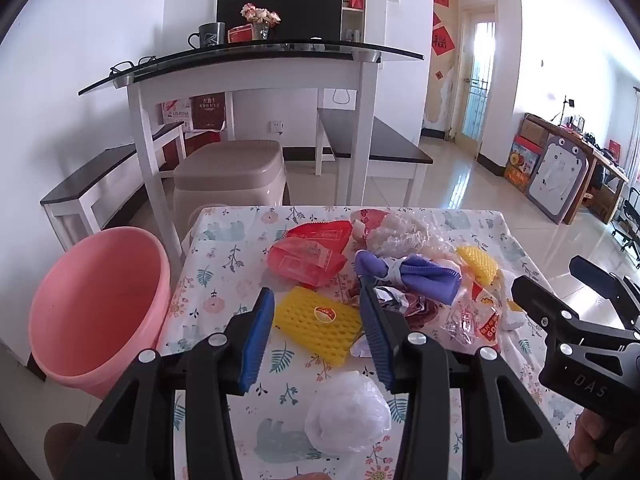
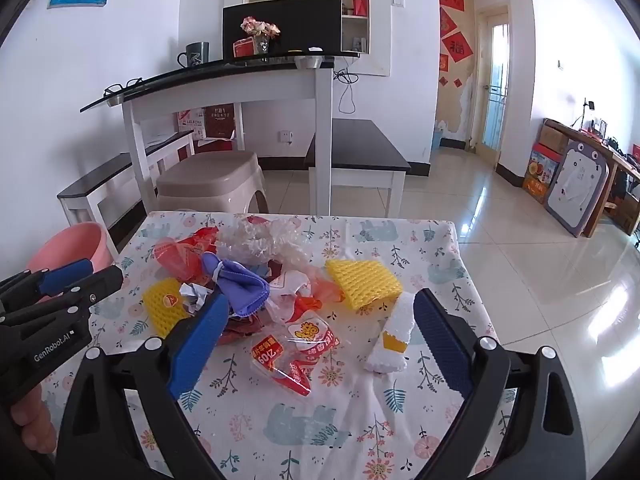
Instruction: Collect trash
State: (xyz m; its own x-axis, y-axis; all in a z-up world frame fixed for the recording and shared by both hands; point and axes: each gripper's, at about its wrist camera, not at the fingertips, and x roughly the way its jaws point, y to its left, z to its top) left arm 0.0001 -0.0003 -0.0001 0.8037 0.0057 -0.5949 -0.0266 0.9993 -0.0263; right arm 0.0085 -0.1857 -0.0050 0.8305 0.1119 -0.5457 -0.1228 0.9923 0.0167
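Note:
A pile of trash lies on the floral tablecloth (image 1: pixel 224 264): a yellow foam net (image 1: pixel 320 320), red wrappers (image 1: pixel 308 256), a purple cloth (image 1: pixel 416 276), clear plastic (image 1: pixel 400 232) and a white crumpled bag (image 1: pixel 348 412). My left gripper (image 1: pixel 318 300) is open, its blue pads either side of the yellow foam net, above the table. My right gripper (image 2: pixel 320 308) is open over a clear red-printed wrapper (image 2: pixel 304 344), with a white foam sleeve (image 2: pixel 394 332) by its right finger. A second yellow foam net (image 2: pixel 362 282) lies beyond. The pink bin (image 1: pixel 96 312) stands left of the table.
Beige plastic stools (image 1: pixel 232 176) stand behind the table, with a glass-topped white desk (image 1: pixel 256 64) and dark benches (image 1: pixel 372 140) beyond. Shiny tiled floor (image 2: pixel 540 264) lies to the right. Each gripper shows at the edge of the other's view.

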